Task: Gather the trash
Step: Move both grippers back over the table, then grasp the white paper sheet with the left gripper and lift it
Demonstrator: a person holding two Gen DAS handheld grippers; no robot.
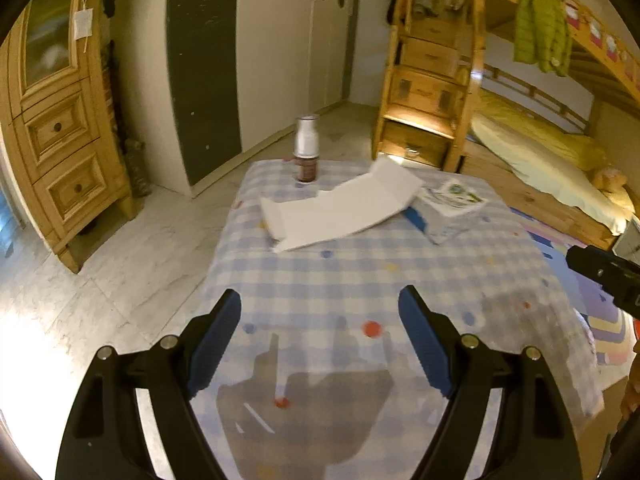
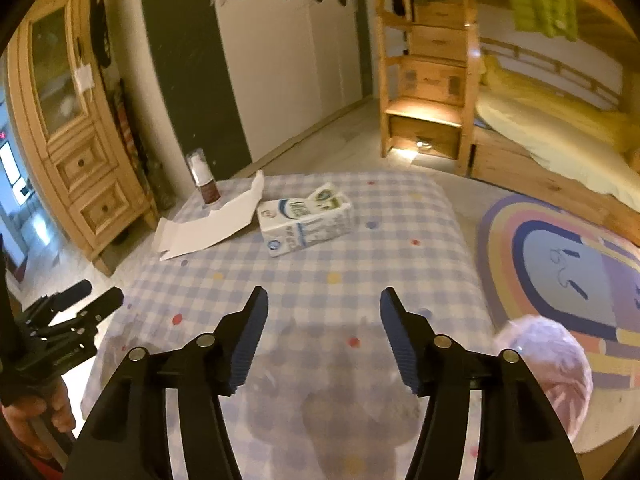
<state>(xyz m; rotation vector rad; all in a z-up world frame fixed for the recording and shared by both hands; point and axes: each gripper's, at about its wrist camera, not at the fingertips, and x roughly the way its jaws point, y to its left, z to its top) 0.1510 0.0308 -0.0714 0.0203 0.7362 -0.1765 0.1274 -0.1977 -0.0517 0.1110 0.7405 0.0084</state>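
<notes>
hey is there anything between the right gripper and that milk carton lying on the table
Nothing visible. The right gripper is open and empty, and only bare checked tablecloth lies between it and the milk carton. The flattened white cardboard and the small bottle sit off to the carton's left, outside a straight reach.

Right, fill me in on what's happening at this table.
A person holds a two-finger tool in each hand over a table with a checked cloth, apparently about to collect trash. The left tool and right tool are both open and hold nothing. At the far end of the cloth lie a milk carton on its side, a flattened white cardboard piece beside it, and a small upright bottle. None has been touched yet. A bin with a pinkish bag sits by the table's right edge.
</notes>
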